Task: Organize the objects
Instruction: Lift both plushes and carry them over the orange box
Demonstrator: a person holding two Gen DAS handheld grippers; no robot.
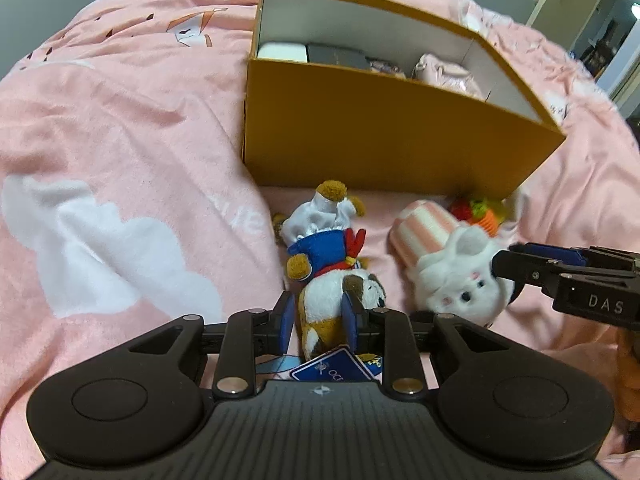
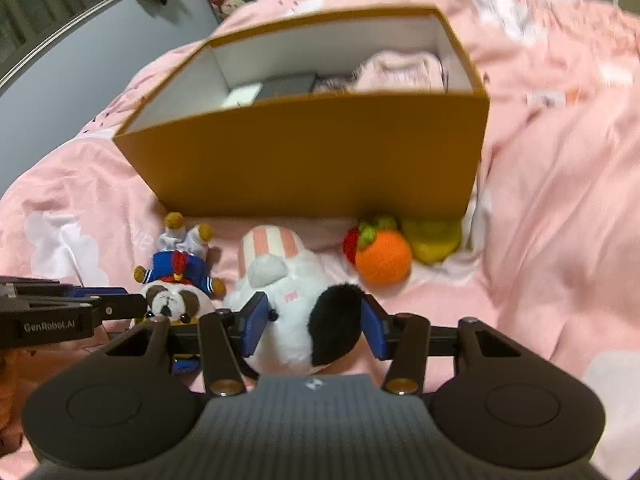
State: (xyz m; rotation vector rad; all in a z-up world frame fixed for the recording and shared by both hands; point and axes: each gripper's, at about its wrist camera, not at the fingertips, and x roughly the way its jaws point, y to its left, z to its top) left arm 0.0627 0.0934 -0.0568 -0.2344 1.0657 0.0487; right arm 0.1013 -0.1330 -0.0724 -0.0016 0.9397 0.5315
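An orange cardboard box (image 1: 360, 140) with a white inside stands open on the pink bed; it also shows in the right wrist view (image 2: 304, 156). A plush dog in a blue sailor top (image 1: 332, 264) lies in front of it, head toward me. My left gripper (image 1: 318, 316) has its blue pads against both sides of the dog's head. A white plush bunny with a pink striped body (image 2: 288, 280) lies beside the dog. My right gripper (image 2: 316, 320) straddles the bunny's head, pads close to or touching it.
A crocheted orange, strawberry and yellow-green fruit (image 2: 382, 260) lie at the box's front right corner. Inside the box are a white case, a dark item and pink pouches (image 1: 444, 72). The pink duvet (image 1: 120, 140) is rumpled all around.
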